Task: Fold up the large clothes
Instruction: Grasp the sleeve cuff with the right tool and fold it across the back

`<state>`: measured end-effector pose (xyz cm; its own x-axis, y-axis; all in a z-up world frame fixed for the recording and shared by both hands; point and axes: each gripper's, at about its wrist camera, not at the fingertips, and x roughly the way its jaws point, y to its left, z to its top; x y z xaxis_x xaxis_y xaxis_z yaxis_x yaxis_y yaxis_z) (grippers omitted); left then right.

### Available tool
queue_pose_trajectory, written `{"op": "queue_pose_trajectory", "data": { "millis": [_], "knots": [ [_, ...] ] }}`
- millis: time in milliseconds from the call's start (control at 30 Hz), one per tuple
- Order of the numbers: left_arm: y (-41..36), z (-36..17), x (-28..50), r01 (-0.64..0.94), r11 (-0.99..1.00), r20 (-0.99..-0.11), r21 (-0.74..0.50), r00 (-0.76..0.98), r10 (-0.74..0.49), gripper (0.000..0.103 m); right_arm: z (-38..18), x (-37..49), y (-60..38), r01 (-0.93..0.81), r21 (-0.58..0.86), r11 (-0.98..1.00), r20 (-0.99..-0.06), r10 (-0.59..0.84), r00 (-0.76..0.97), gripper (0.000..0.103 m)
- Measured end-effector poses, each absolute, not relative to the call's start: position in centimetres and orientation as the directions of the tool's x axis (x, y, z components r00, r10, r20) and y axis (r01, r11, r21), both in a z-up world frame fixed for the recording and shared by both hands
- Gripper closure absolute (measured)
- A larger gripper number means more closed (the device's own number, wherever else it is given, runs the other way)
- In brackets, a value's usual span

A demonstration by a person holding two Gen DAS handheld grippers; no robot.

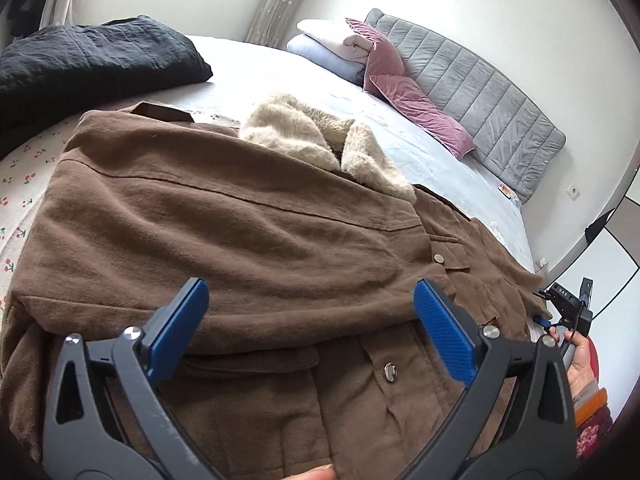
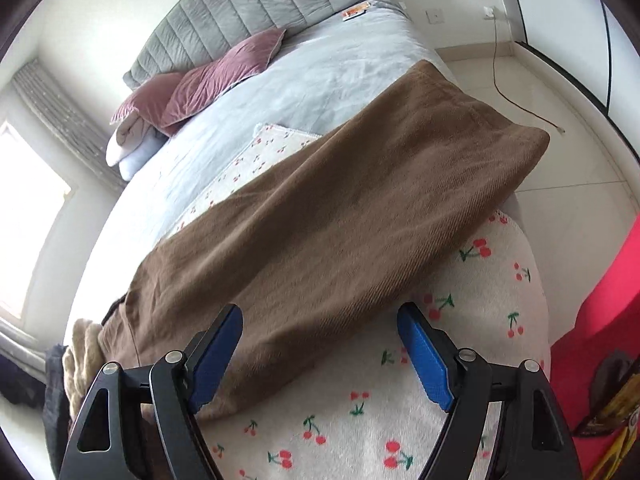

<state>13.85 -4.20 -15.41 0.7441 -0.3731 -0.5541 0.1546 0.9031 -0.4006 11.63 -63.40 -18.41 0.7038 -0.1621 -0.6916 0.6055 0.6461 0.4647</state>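
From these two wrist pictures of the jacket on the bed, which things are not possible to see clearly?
- Left wrist view: the brown jacket hem is cut off by the bottom edge and hidden behind the open left gripper.
- Left wrist view: the right gripper is mostly hidden by the left one; its fingers do not show.
- Right wrist view: the sleeve cuff hangs past the bed edge; its opening faces away.

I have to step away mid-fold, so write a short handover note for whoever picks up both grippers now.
Left gripper: open, empty, over the brown jacket.
Right gripper: open, empty, above the outstretched sleeve.
Jacket lies on the cherry-print blanket on the bed, fleece collar toward the headboard.
Done: one sleeve folded across the front.
Left: fold the outstretched sleeve in, then fold the body.
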Motion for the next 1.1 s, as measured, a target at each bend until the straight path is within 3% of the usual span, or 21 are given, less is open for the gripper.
{"op": "queue_pose_trajectory", "data": {
  "millis": [167, 233, 367, 400, 700, 967, 1100],
  "knots": [
    [-5.1, -14.3, 13.1, 0.133, 0.945, -0.546, -0.299, 0.788, -0.284, 0.001, -18.0, 14.1, -64.8, 0.652, 0.382, 0.654, -0.709, -0.245, 0.661, 0.024],
    [-5.4, -13.9, 12.9, 0.137, 0.953, -0.539, -0.272, 0.798, -0.269, 0.001, -17.8, 15.0, -64.7, 0.677, 0.323, 0.662, -0.717, -0.296, 0.631, 0.03],
    [-5.4, -13.7, 12.9, 0.148, 0.952, -0.541, -0.269, 0.795, -0.276, 0.001, -17.2, 15.1, -64.9, 0.721, 0.281, 0.634, -0.72, -0.357, 0.595, 0.085],
    [-5.3, -13.7, 12.9, 0.15, 0.949, -0.542, -0.276, 0.791, -0.283, 0.001, -16.8, 14.7, -65.0, 0.719, 0.3, 0.627, -0.711, -0.355, 0.606, 0.093],
    [-4.6, -13.6, 13.0, 0.161, 0.929, -0.546, -0.333, 0.77, -0.33, 0.001, -7.7, 14.8, -59.5, 0.604, 0.269, 0.75, -0.557, -0.391, 0.733, 0.098],
    [-4.6, -13.3, 12.8, 0.17, 0.932, -0.552, -0.32, 0.766, -0.33, 0.001, 0.4, 16.9, -47.2, 0.371, 0.092, 0.924, -0.44, -0.297, 0.847, 0.098],
    [-4.4, -13.1, 12.7, 0.165, 0.932, -0.546, -0.322, 0.772, -0.325, 0.001, 1.7, 17.8, -39.9, 0.201, 0.025, 0.979, -0.439, -0.17, 0.882, 0.098]
  ]
}}
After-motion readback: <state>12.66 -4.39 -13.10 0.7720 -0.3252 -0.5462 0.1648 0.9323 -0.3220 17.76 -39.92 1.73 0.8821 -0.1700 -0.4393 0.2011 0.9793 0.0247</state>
